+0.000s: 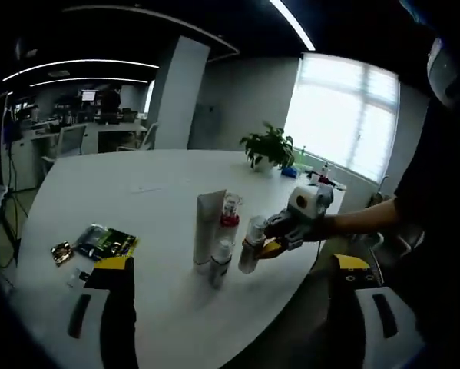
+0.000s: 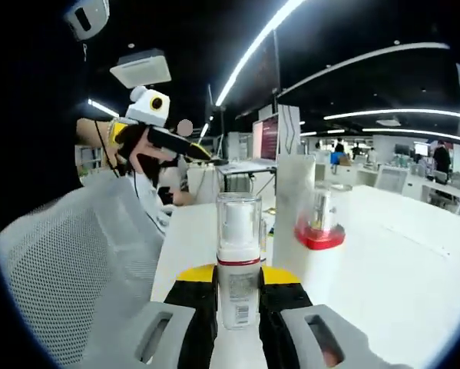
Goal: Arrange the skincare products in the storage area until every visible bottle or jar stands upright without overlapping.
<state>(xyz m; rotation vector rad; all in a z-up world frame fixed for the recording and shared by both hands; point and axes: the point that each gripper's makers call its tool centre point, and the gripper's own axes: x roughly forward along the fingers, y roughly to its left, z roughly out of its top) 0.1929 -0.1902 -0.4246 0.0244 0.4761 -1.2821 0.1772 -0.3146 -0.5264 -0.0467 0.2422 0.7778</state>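
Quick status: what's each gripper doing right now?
Left gripper: open, holding nothing, above the table.
Right gripper: shut on a clear-capped bottle, upright.

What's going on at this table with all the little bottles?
A person is tidying skincare products on a white table using two handheld grippers. The right gripper is closed around a clear-capped pump bottle, upright beside a tall white tube and a red-collared bottle. The left gripper hangs open, holding nothing.

Big white table (image 1: 137,192), bright window (image 1: 345,115), ceiling light strips (image 2: 253,50), desks w/ monitors behind.
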